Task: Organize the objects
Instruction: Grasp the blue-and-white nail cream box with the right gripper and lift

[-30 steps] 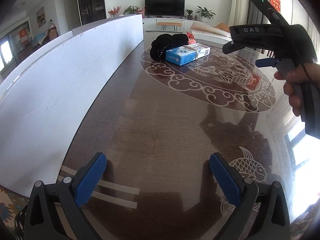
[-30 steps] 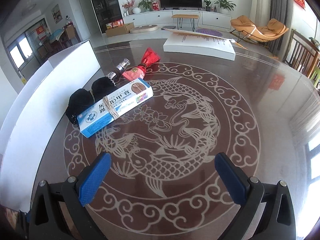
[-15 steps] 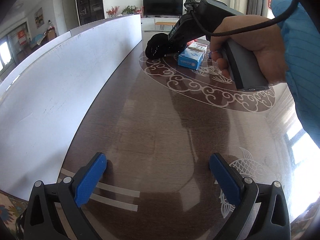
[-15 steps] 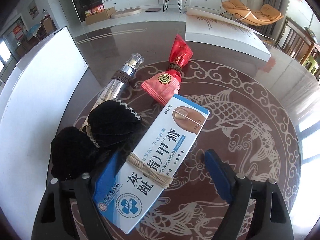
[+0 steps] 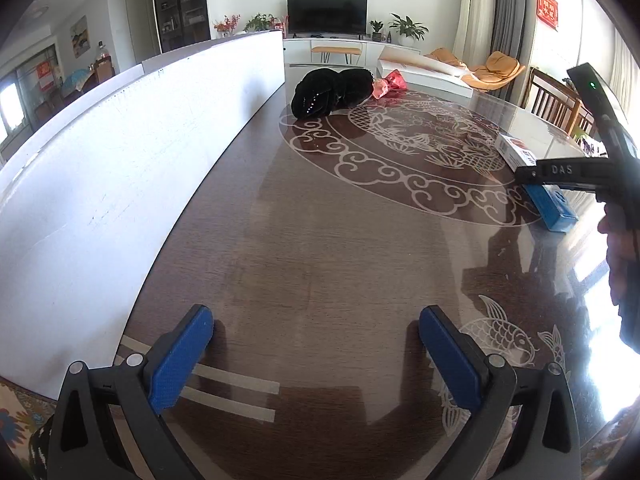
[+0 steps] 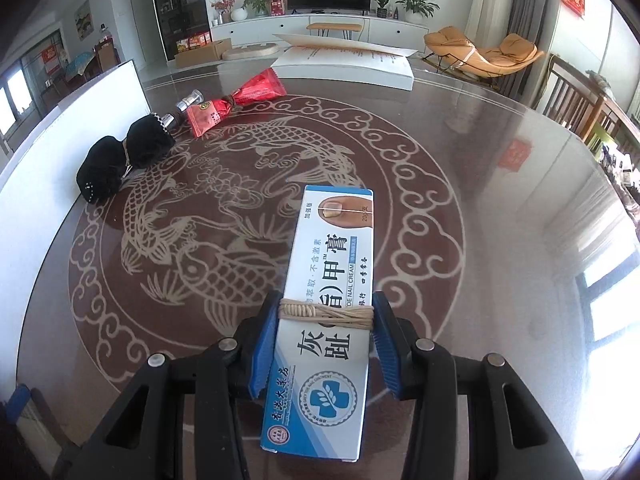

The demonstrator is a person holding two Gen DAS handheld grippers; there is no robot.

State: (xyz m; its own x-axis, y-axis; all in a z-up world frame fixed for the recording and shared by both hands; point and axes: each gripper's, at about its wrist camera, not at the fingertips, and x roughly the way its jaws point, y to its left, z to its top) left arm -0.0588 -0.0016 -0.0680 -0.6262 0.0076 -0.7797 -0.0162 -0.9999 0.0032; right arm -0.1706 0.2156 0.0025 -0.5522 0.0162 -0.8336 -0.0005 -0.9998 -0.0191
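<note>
My right gripper (image 6: 326, 330) is shut on a blue and white nail cream box (image 6: 328, 280) tied with twine, held above the dark patterned table (image 6: 460, 152). The box also shows in the left wrist view (image 5: 538, 188) at the right, under the right gripper. A black velvet pouch (image 6: 124, 156), a silver-capped bottle (image 6: 186, 104) and a red wrapped packet (image 6: 236, 102) lie at the far left of the table. My left gripper (image 5: 316, 352) is open and empty, low over the near table.
A long white board (image 5: 120, 160) stands along the table's left edge. A flat white box (image 6: 348, 62) lies at the far edge. Wooden chairs (image 6: 580, 100) stand to the right. The black pouch (image 5: 328, 92) and red packet (image 5: 386, 84) show far ahead.
My right gripper closed on the nail cream box and carried it away from the pouch, toward the right side of the table. The left gripper has not moved.
</note>
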